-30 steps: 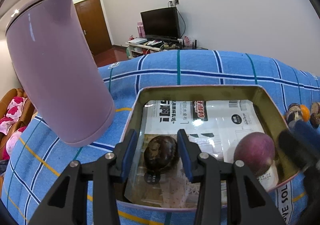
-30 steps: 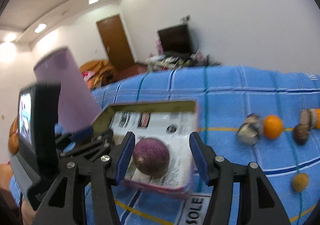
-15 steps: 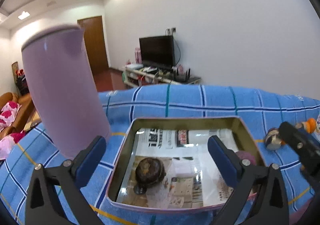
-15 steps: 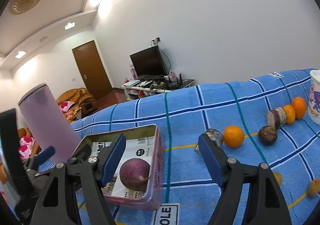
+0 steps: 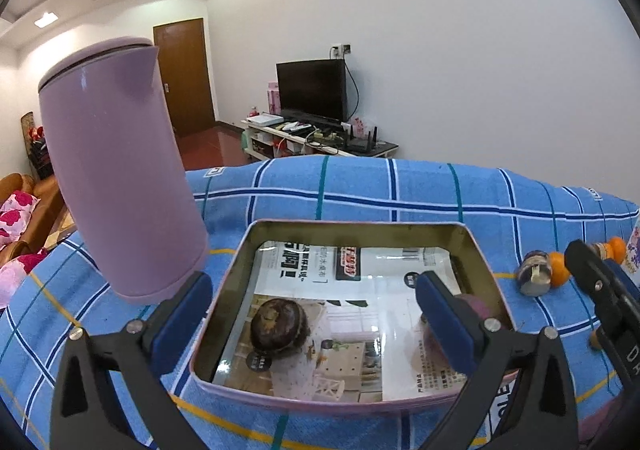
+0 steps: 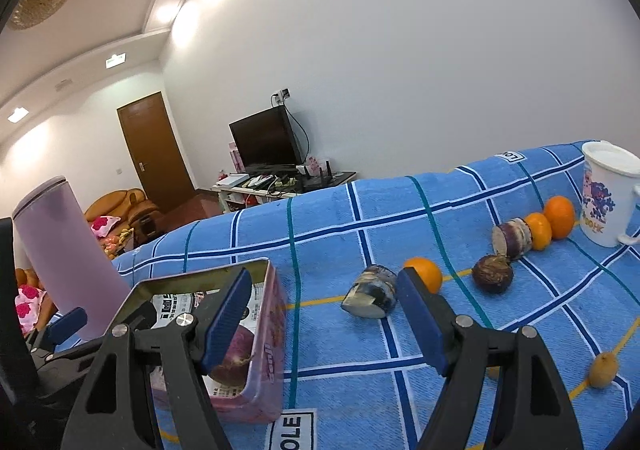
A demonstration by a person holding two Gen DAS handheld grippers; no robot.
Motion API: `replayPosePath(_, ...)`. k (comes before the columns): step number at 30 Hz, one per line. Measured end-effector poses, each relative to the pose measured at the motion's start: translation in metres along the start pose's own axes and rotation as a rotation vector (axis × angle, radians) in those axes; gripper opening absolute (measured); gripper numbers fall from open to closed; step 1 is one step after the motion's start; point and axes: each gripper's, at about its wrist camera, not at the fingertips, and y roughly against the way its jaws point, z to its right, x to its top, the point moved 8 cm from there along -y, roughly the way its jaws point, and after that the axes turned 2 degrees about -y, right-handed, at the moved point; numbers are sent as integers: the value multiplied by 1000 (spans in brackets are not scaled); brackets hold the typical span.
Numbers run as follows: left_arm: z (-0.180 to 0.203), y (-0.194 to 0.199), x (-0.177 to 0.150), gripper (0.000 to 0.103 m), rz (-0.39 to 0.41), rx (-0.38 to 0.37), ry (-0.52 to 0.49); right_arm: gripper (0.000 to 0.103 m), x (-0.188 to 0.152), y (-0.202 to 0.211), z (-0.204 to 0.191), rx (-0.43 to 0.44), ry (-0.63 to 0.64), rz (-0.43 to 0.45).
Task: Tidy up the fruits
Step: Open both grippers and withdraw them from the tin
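Kettle (image 5: pixel 120 185) standing beside tin (image 5: pixel 476 246); right gripper (image 6: pixel 324 314) and left gripper (image 5: pixel 312 314) jaws gaping empty, pad half-hiding purple fruit (image 5: pixel 478 304).

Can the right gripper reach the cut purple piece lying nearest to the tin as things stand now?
Probably yes. The right gripper is open and empty, and the cut purple piece lies just ahead on bare cloth between its fingers, with only an orange close beside it.
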Motion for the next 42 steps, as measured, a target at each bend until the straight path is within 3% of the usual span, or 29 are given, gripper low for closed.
replayPosePath(13, 2, 8, -2, 103, 58, -39, 52, 77, 3, 10, 10, -22, 1, 43)
replayPosePath(22, 16, 23, -1, 103, 145, -16, -25, 77, 6, 23, 11, -62, 40, 84)
replayPosePath(42, 23, 32, -2, 103, 168, -26, -30, 77, 3, 44, 16, -113, 139, 74)
